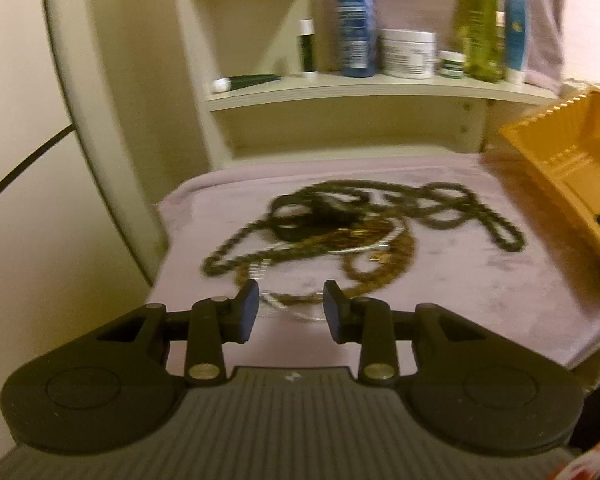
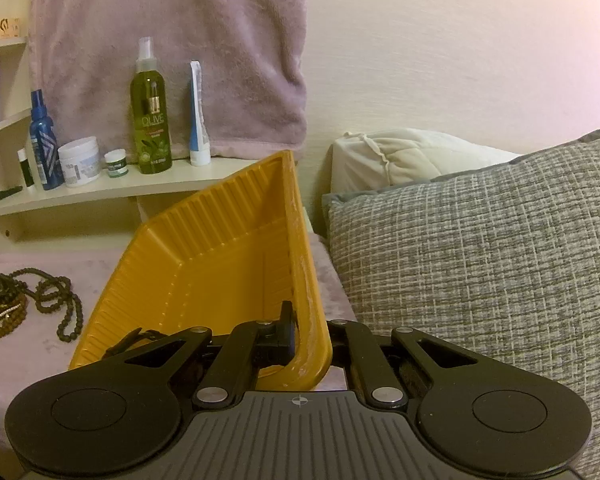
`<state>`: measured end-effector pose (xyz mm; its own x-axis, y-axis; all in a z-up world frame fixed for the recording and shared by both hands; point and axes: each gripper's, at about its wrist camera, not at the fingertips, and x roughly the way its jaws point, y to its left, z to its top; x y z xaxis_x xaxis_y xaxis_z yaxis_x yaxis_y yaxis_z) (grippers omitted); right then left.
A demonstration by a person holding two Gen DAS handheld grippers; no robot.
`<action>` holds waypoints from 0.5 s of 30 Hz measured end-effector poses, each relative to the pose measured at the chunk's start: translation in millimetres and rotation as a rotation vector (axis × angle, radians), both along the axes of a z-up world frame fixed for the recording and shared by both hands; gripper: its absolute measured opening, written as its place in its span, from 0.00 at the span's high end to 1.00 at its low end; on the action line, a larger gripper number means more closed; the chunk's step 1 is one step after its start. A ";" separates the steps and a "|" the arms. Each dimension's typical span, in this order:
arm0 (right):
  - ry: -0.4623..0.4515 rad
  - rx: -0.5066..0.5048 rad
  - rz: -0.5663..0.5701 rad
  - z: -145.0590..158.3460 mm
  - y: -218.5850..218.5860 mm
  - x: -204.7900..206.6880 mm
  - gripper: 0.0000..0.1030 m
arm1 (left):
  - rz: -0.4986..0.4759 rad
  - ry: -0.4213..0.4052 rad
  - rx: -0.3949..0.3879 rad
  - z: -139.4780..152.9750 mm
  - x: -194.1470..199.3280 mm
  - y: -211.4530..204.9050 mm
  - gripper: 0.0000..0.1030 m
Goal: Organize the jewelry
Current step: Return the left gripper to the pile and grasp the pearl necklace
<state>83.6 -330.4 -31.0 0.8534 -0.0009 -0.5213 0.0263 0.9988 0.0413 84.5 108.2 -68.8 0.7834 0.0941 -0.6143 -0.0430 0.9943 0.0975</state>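
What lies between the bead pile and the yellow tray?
In the right wrist view, only bare pink towel separates the bead pile from the yellow tray, which the right gripper holds tilted by its rim.

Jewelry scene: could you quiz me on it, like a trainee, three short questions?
1. True or false: the right hand-held gripper is shut on the yellow tray's rim.
2. What lies just ahead of the left hand-held gripper? A) necklaces B) a pillow C) a bottle
3. Fill in: the necklaces lie on a pink ____.

Key: 1 true; 2 A; 3 cloth.
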 end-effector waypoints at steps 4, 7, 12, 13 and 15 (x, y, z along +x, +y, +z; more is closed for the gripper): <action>0.002 -0.005 0.002 -0.2 -0.9 0.9 0.95 | 0.042 0.000 -0.020 -2.7 8.3 13.8 0.70; 0.004 -0.008 0.004 -0.4 -1.7 1.7 0.95 | 0.055 0.013 -0.040 -5.6 16.1 19.8 0.70; 0.004 -0.014 0.006 -0.4 -2.1 1.9 0.95 | 0.066 0.038 -0.079 -11.9 27.8 24.5 0.81; 0.005 -0.014 0.007 -0.4 -2.4 2.1 0.95 | 0.064 0.040 -0.081 -13.4 29.5 24.1 0.82; 0.005 -0.015 0.007 -0.4 -2.7 2.1 0.95 | 0.061 0.045 -0.071 -15.6 32.4 22.8 0.83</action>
